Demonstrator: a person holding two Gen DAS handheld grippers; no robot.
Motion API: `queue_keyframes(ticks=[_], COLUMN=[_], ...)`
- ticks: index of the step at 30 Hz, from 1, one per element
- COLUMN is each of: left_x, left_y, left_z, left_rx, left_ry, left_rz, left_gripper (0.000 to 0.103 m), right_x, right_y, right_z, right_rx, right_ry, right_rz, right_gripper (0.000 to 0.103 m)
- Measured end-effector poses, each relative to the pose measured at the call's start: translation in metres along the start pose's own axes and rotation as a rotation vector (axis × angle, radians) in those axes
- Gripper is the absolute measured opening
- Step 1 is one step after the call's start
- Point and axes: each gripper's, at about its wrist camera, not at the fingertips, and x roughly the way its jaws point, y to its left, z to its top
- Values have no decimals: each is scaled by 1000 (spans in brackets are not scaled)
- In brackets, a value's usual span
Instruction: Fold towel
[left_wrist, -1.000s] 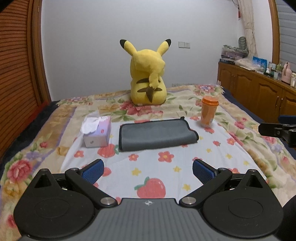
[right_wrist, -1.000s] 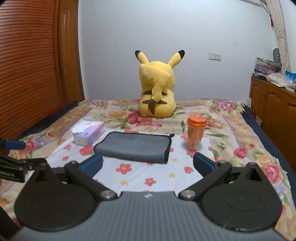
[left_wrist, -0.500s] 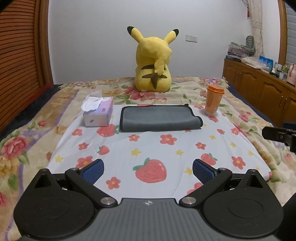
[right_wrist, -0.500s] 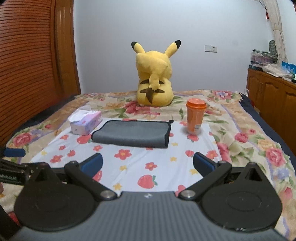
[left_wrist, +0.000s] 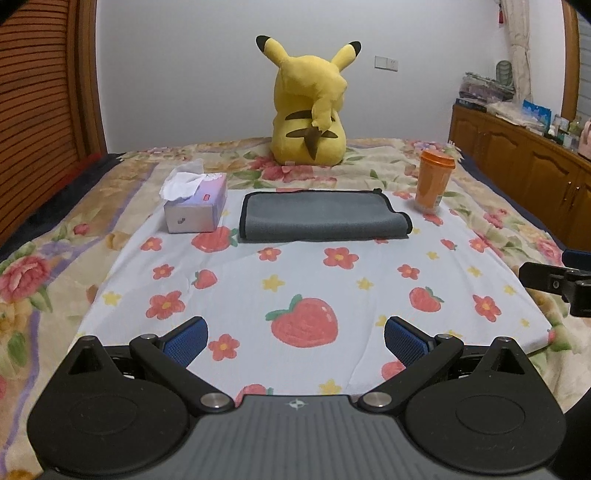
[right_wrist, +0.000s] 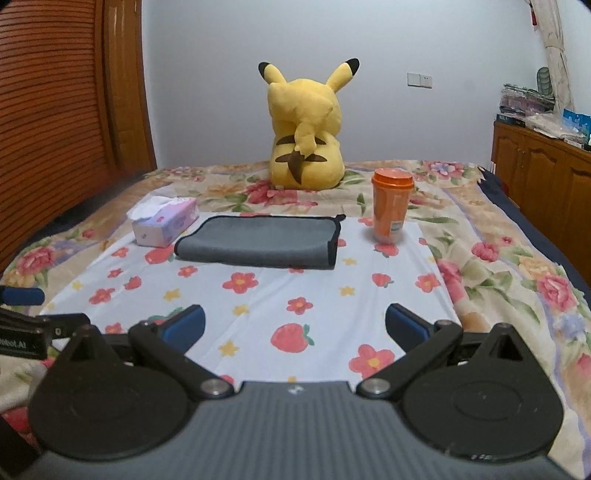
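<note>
Towel, grey with a dark edge, lies folded flat on a white cloth printed with flowers and strawberries, spread over a floral bedspread. Left to right: a tissue box just beside the towel, the towel, then an orange lidded cup. A yellow plush toy sits behind, back turned. The left gripper and right gripper hover near, fingers spread wide, holding nothing. The right gripper is cut off at the left view's edge.
</note>
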Motion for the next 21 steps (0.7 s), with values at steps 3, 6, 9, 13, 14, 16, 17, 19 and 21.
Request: queue_keyframes(ticks=[3,6,9,13,14,16,17,19,21], left_x=[1,1,-2,-8,-9,-12,-13,-16,-19], left_y=[0,1,2,3,4,4,4,4,3], left_z=[0,0,0,1,1,1,1,1,1], left_rx=[-1,-6,-9,-16,-19,-20,-19,-16,-12], left_ry=[-1,-10,-29,-59,-67,-82,-90,-107,-122], left_rz=[1,7,14,18,20,24,26,28,29], left_gripper=[103,103,103,103,103,103,103,103,103], right_x=[3,4,2,-2,-2,-4,-5,-9,-11], right_y=[1,4,5,3,2,1,0,-2,-3], right_z=[-2,-3,-3,-3,-3,-3,-3,-3,-3], right_rx=[-12,-27,-37,-29,-27,-22,-19,-9,0], right_ry=[1,-4,-19,-40,-45,-58,-67,-86,-100], right_rz=[-8,-7,-10,-12,-12,-12,-12,-12,-14], right_gripper=[103,103,103,103,103,103,103,103,103])
